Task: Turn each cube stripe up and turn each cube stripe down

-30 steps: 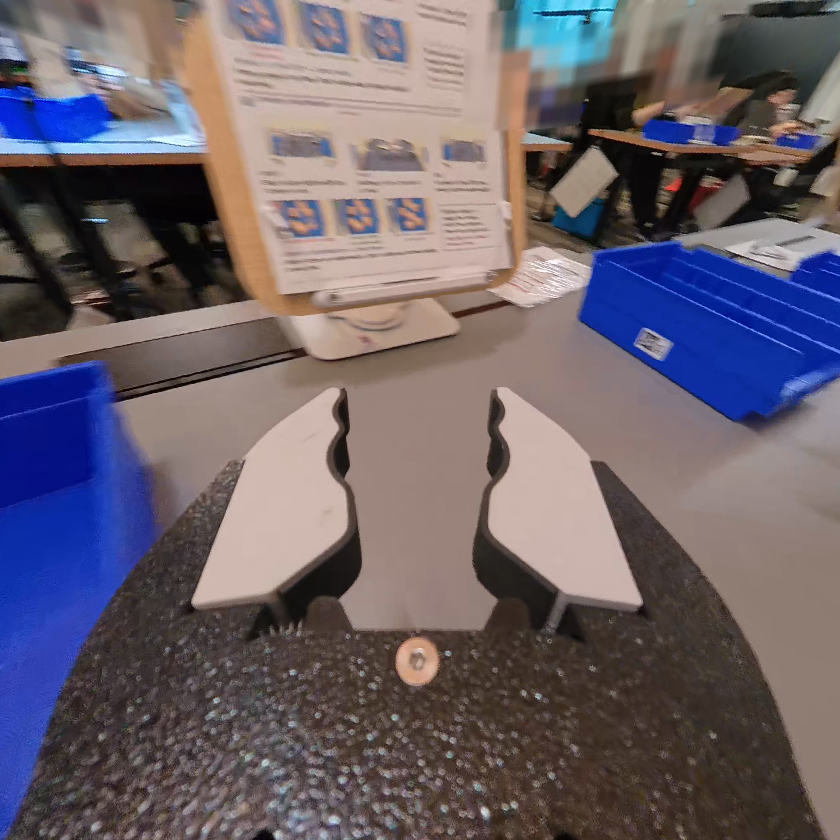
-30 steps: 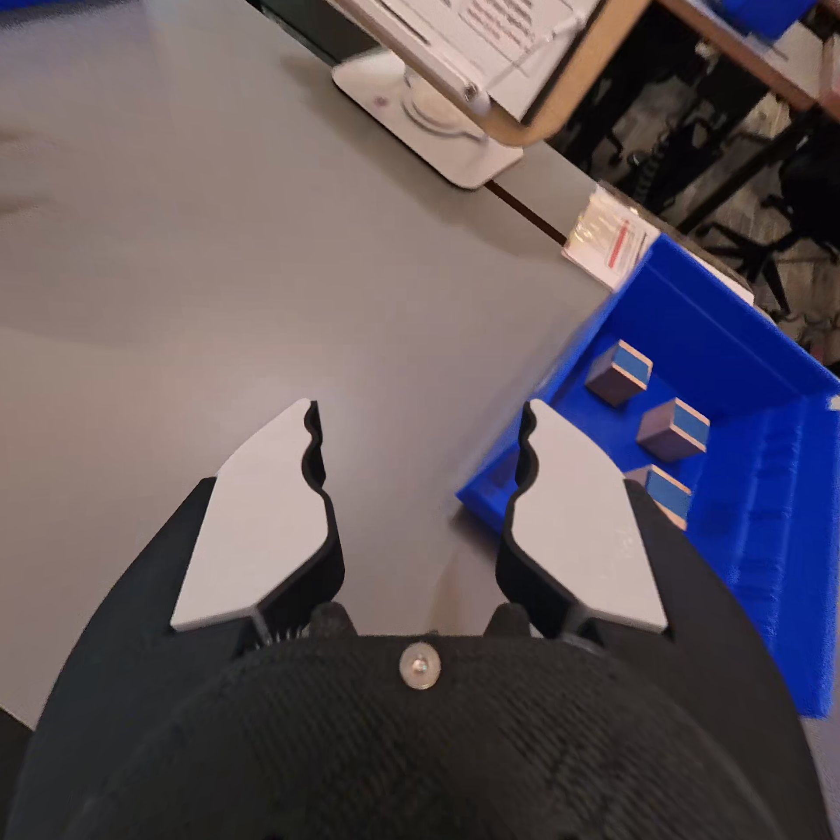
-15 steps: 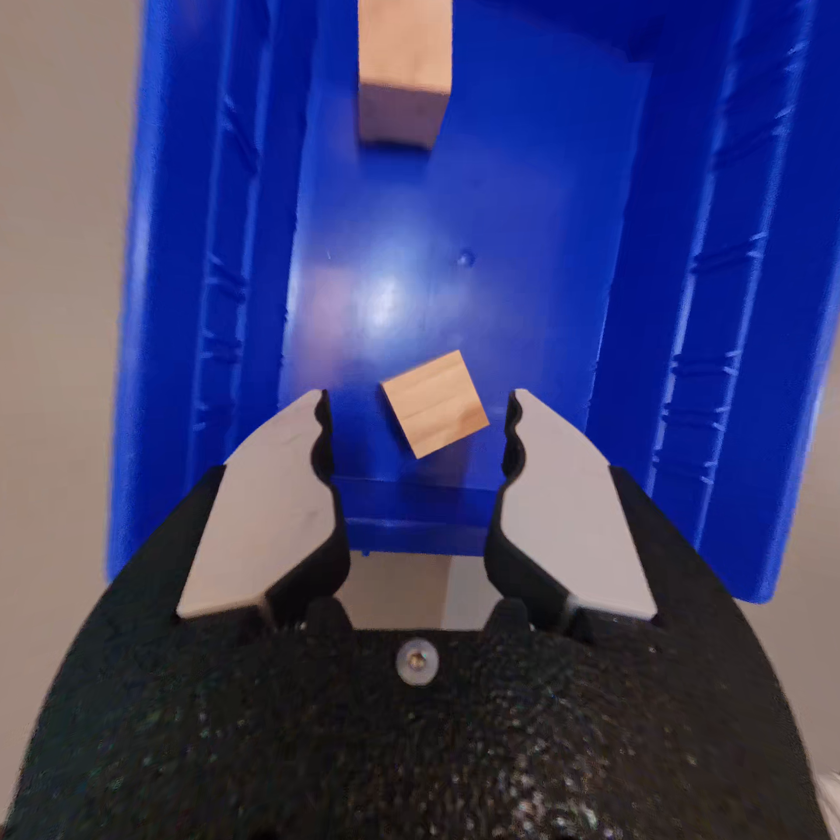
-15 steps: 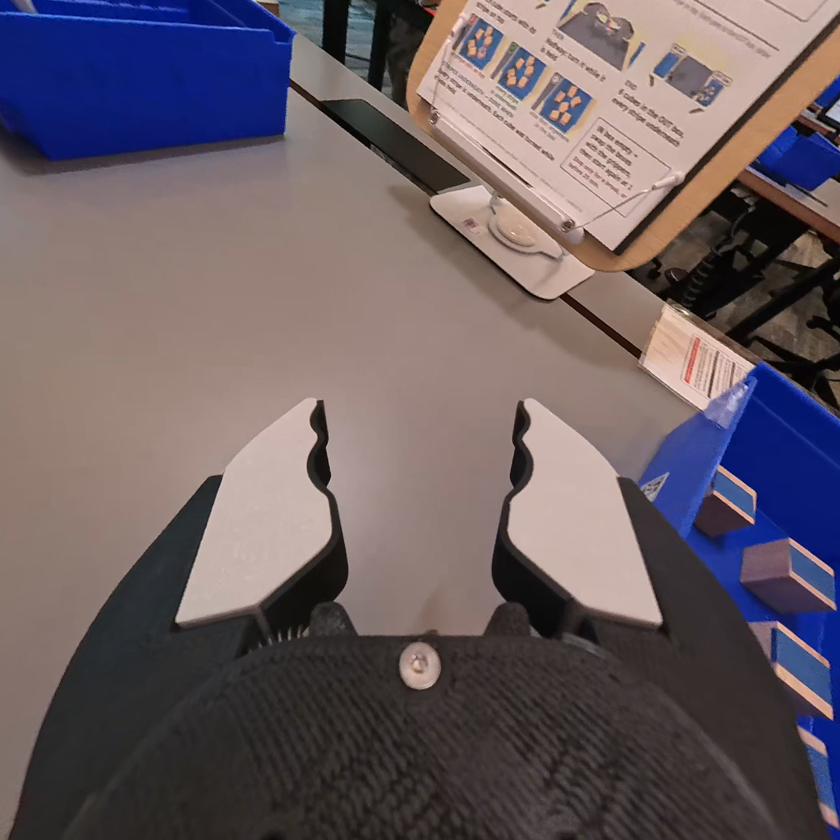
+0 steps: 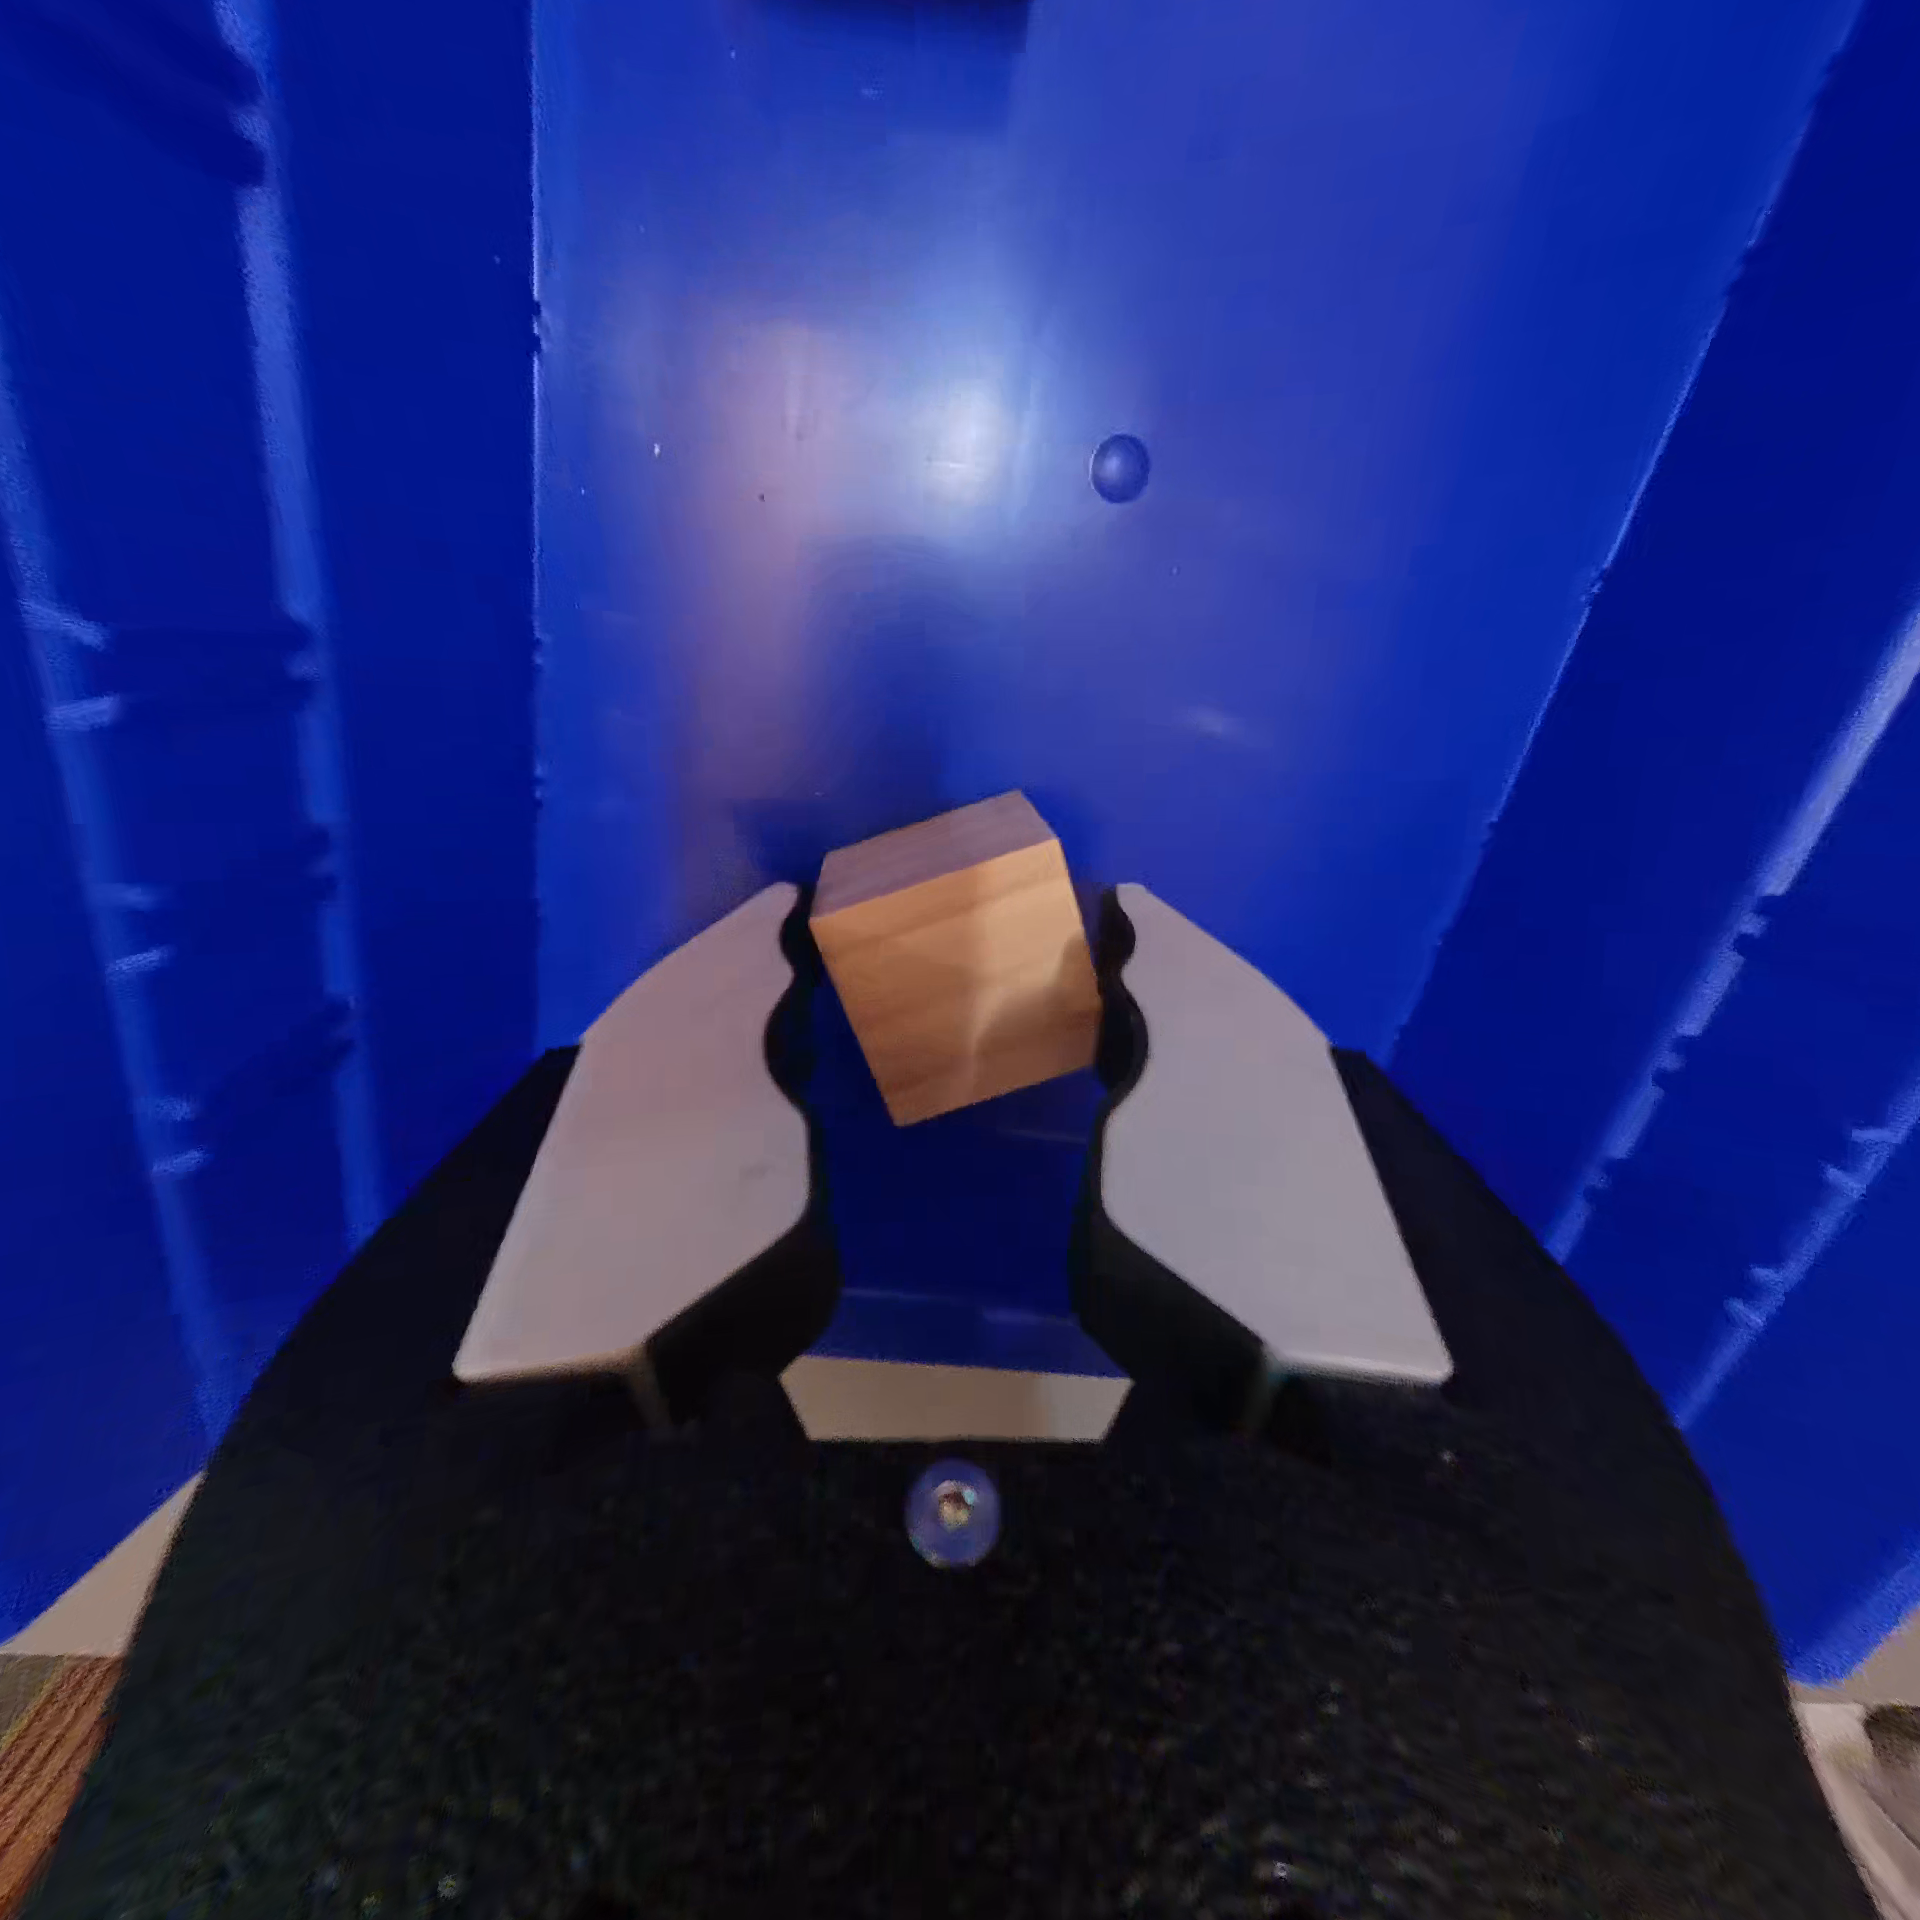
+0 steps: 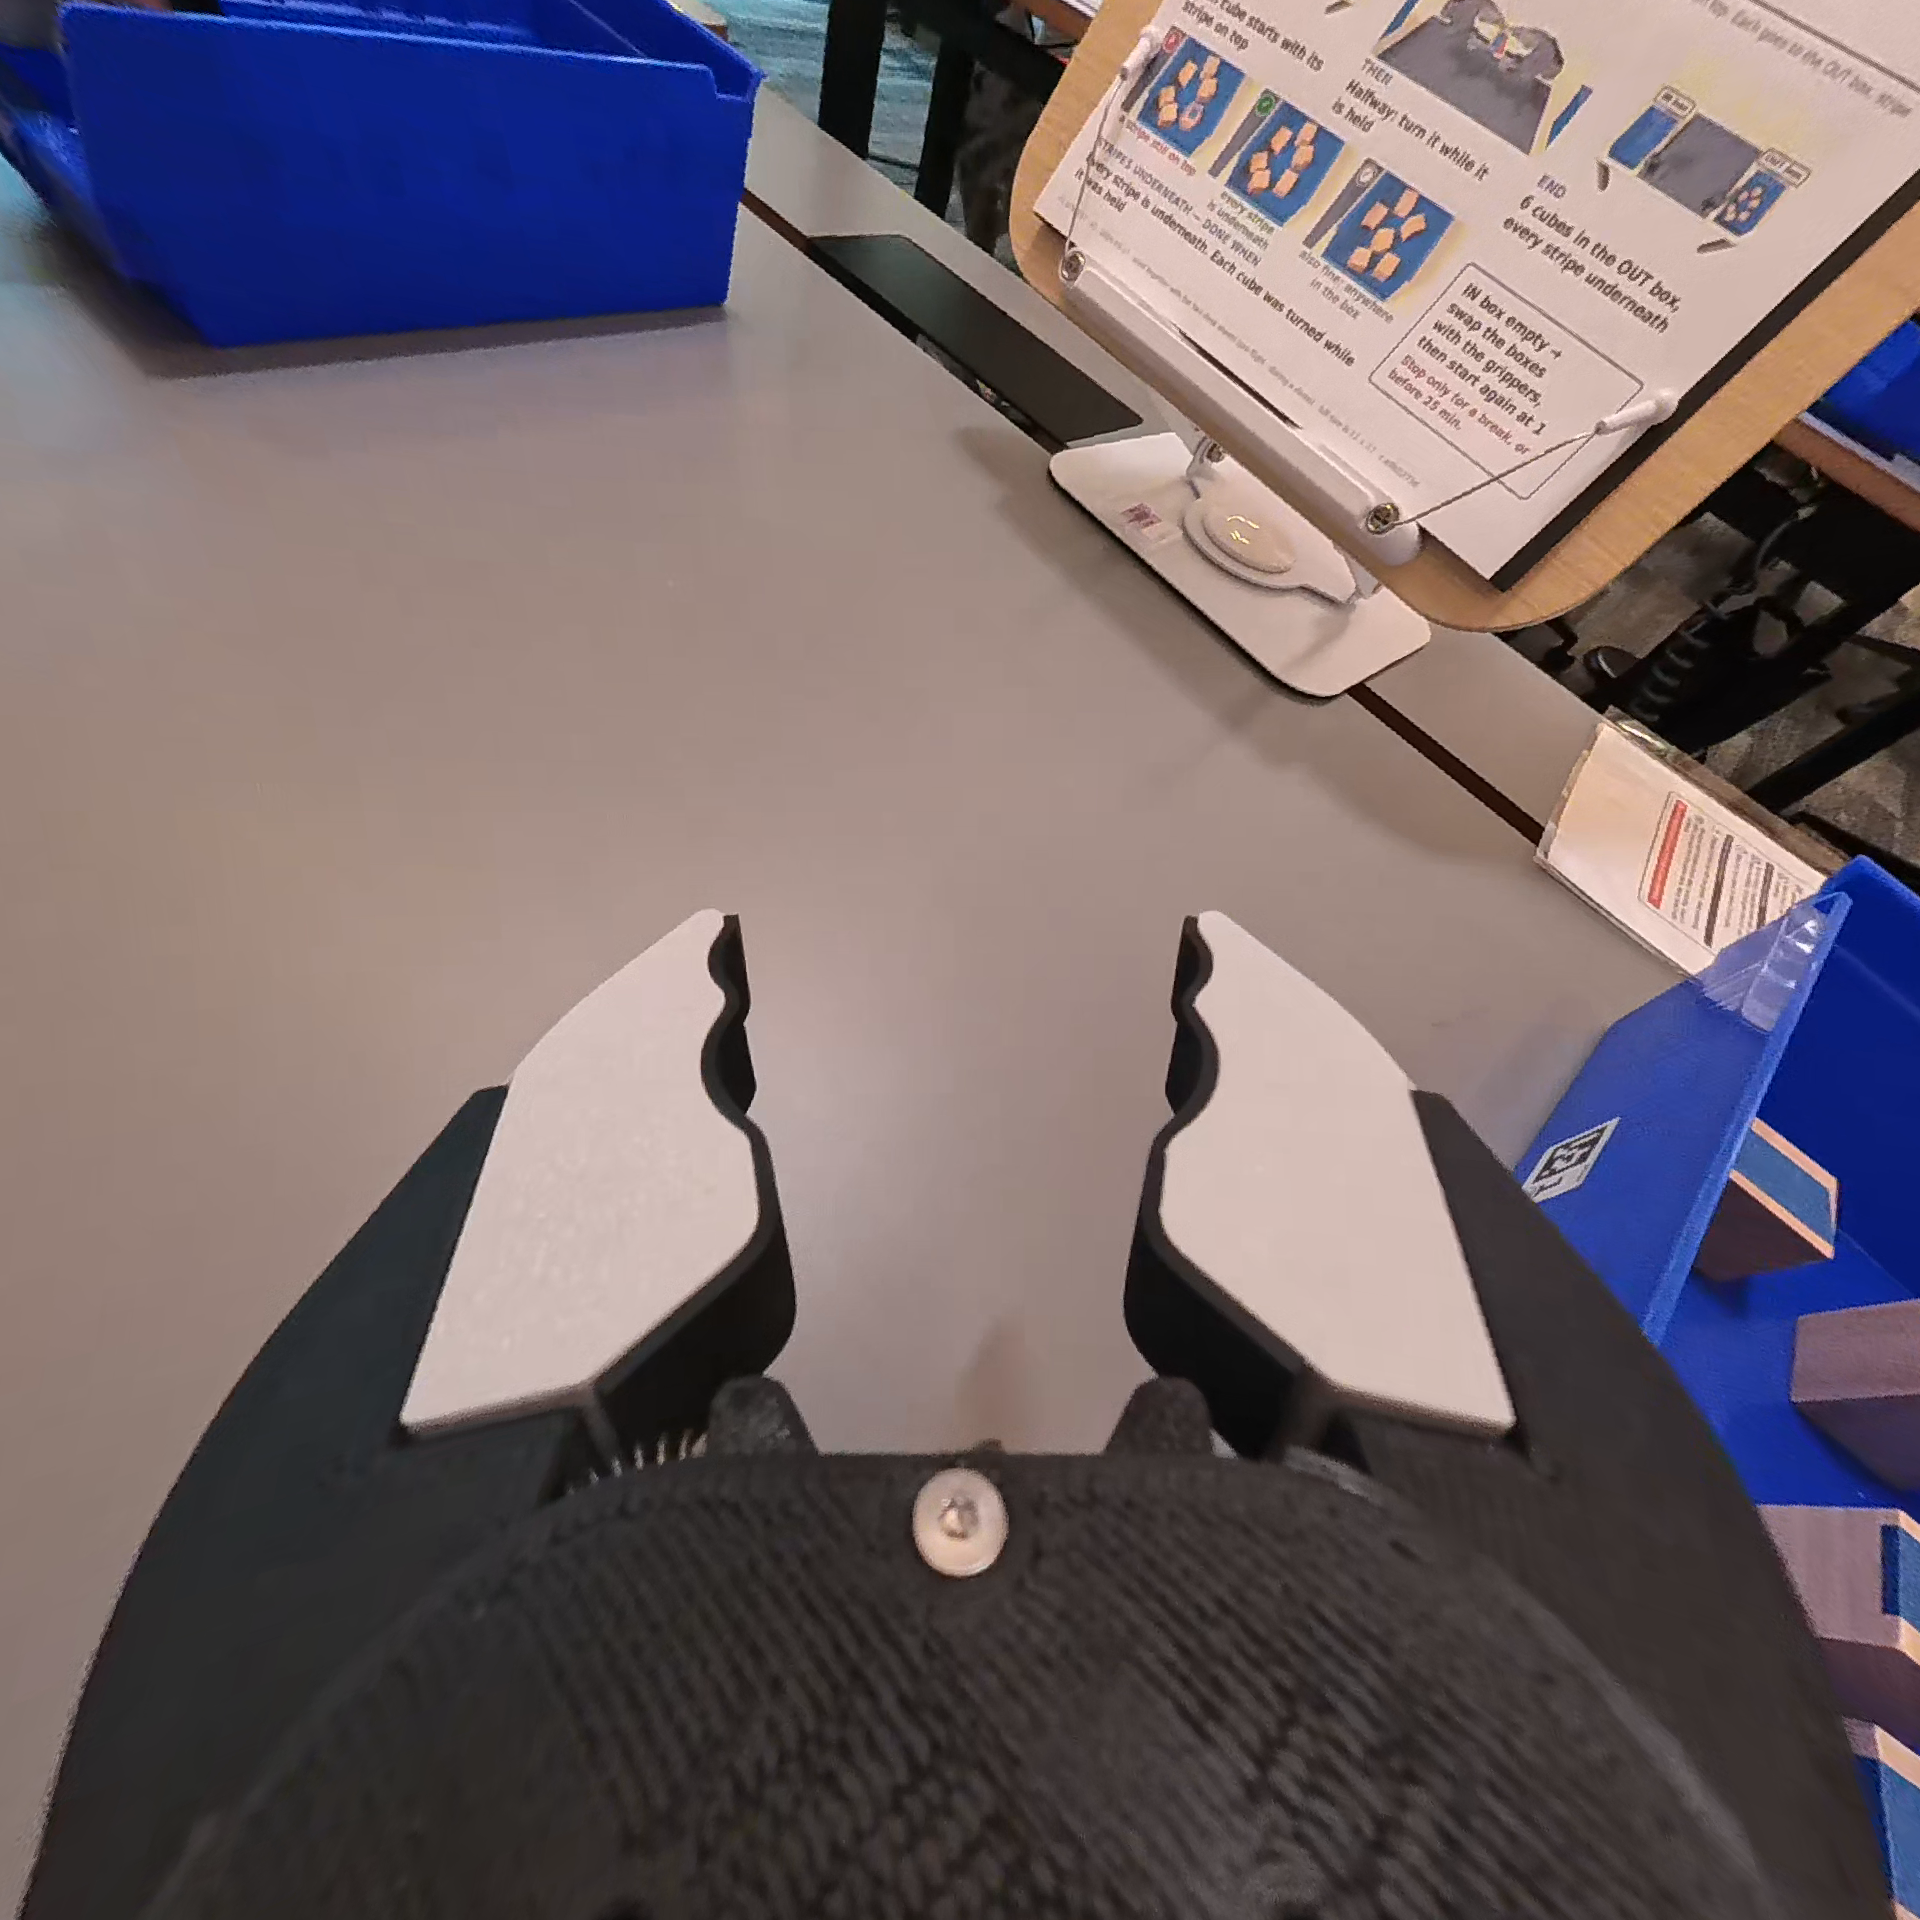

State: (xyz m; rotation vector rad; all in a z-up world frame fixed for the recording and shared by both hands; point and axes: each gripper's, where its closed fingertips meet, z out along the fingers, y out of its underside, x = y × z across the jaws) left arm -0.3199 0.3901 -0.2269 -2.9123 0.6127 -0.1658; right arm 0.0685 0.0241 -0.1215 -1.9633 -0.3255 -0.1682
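Note:
In the left wrist view, a plain wooden cube [image 5: 951,956] sits skewed between my left gripper's [image 5: 951,920] fingertips, inside a blue bin [image 5: 1558,520]. Both jaws touch the cube's sides; no stripe shows on its visible faces. In the right wrist view, my right gripper [image 6: 961,935] is open and empty above the grey table [image 6: 520,675]. To its right stands another blue bin [image 6: 1662,1091] holding cubes with a blue stripe on one face; one cube [image 6: 1766,1216] is near the bin's front corner and another [image 6: 1860,1382] lies closer to me.
A third blue bin [image 6: 416,187] stands at the far left of the table. A wooden stand with an instruction sheet [image 6: 1455,260] stands at the far edge on a white base [image 6: 1247,561]. A laminated card [image 6: 1683,873] lies beside the right bin.
My left gripper swung from facing the stand down into the blue bin, then closed on the wooden cube. The right gripper tilted up from the right bin and stayed open.

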